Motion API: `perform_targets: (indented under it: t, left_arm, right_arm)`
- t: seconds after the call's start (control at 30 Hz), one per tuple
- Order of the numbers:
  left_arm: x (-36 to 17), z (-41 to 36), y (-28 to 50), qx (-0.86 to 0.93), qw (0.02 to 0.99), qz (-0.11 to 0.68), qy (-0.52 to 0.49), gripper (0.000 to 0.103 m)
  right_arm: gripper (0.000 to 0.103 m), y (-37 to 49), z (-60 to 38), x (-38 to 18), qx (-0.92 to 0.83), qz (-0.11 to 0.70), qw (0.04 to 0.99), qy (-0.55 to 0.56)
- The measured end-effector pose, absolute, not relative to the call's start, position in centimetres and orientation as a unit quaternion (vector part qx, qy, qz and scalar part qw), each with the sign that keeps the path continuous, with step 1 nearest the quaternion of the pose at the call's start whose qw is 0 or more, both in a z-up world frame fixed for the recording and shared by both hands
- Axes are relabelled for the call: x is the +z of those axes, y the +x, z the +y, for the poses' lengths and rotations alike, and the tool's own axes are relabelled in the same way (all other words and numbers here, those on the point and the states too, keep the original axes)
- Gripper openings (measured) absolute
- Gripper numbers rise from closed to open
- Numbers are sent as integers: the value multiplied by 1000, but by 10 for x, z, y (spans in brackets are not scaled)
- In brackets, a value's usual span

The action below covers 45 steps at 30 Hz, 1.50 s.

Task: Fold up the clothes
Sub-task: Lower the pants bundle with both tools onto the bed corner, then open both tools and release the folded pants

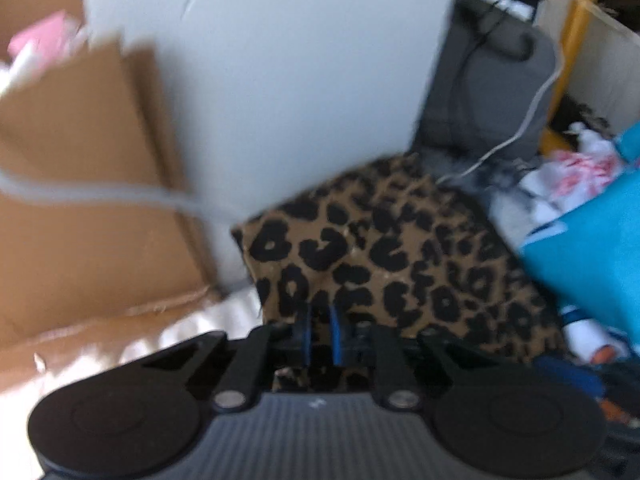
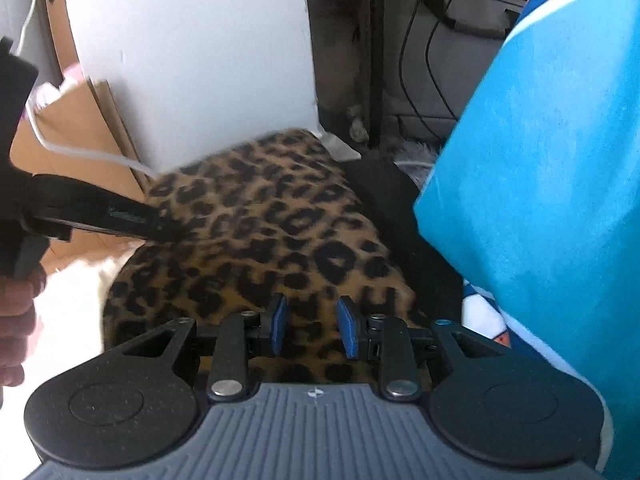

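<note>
A leopard-print garment lies folded on a white surface, also in the right wrist view. My left gripper is shut on the leopard-print garment's near edge, the cloth pinched between the blue pads. The left gripper also shows in the right wrist view, reaching in from the left onto the garment's left edge. My right gripper is open, its blue pads apart just above the garment's near edge, holding nothing.
A bright blue cloth hangs close on the right. A white panel and cardboard boxes stand behind. A grey bag, cables and a heap of clothes lie at the back right.
</note>
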<state>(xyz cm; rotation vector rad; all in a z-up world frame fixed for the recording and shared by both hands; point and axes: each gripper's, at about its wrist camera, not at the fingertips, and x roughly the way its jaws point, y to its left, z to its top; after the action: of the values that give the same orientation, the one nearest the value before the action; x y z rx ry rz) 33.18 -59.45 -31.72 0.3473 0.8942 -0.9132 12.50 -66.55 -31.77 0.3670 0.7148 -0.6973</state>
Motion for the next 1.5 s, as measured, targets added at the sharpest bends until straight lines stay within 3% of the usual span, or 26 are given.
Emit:
perform_targets:
  t: [0.07, 0.47, 0.93, 1.0, 1.13, 1.23, 1.27, 1.3, 1.43, 1.5]
  left_arm:
    - [-317, -588, 332, -413, 795, 416, 156, 20]
    - [-276, -549, 288, -463, 787, 379, 153, 17]
    - [-326, -544, 260, -455, 780, 392, 178, 18]
    - [-327, -539, 263, -440, 782, 401, 183, 24]
    - [-324, -525, 269, -412, 785, 427, 179, 25]
    - [-315, -513, 264, -397, 785, 438, 186, 39]
    - [-309, -511, 262, -393, 786, 438, 188, 50]
    - [-302, -508, 260, -388, 789, 436, 190, 61]
    - [-269, -501, 251, -369, 804, 421, 201, 84]
    - [-252, -499, 246, -360, 806, 418, 215, 91]
  right_arm:
    - [34, 120, -672, -318, -361, 352, 846, 172]
    - [34, 83, -642, -304, -345, 323, 859, 199]
    - [36, 77, -619, -340, -361, 362, 841, 177]
    - [36, 76, -617, -340, -368, 371, 836, 167]
    - [36, 71, -615, -335, -375, 389, 823, 174]
    - [37, 72, -609, -324, -347, 399, 829, 181]
    - [37, 71, -606, -318, -339, 398, 832, 184]
    - [40, 72, -604, -312, -333, 399, 834, 186]
    - [64, 71, -595, -284, -312, 399, 839, 198]
    - [65, 68, -593, -270, -308, 397, 839, 209]
